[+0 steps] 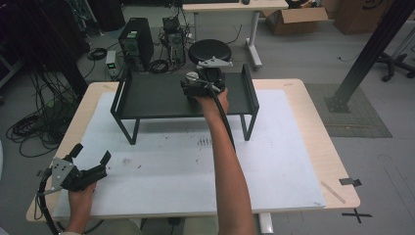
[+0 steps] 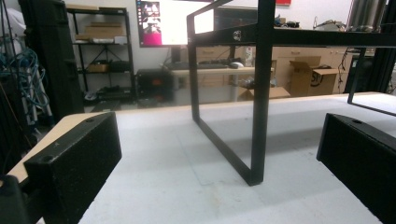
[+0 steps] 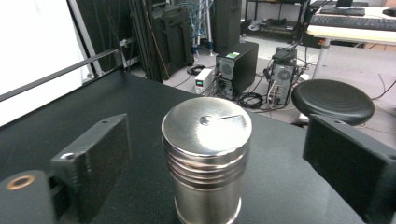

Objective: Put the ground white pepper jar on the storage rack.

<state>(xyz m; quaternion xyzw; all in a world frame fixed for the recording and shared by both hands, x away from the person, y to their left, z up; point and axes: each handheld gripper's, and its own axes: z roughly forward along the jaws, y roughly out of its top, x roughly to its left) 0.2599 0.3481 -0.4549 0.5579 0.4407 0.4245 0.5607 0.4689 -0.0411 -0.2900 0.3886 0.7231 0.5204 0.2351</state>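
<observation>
A shiny steel canister (image 3: 205, 158) with a ribbed screw lid stands upright on the flat top of a black metal shelf (image 1: 156, 95). My right gripper (image 3: 219, 154) is open around it, with a gap between each jaw and the canister's sides. From above, the right gripper (image 1: 201, 87) reaches over the shelf's far right part, and the canister (image 1: 192, 76) shows just beyond it. My left gripper (image 1: 91, 153) rests open at the table's near left corner, nothing between its jaws. In the left gripper view the left gripper (image 2: 219, 158) faces the shelf's front leg (image 2: 259, 116).
The shelf stands on a white mat (image 1: 274, 161) that covers most of the wooden table (image 1: 337, 171). Raised rails (image 1: 249, 85) border the shelf's sides. Past the far edge stand a black stool (image 1: 210, 49), a computer tower (image 1: 136, 41) and floor cables (image 1: 29, 127).
</observation>
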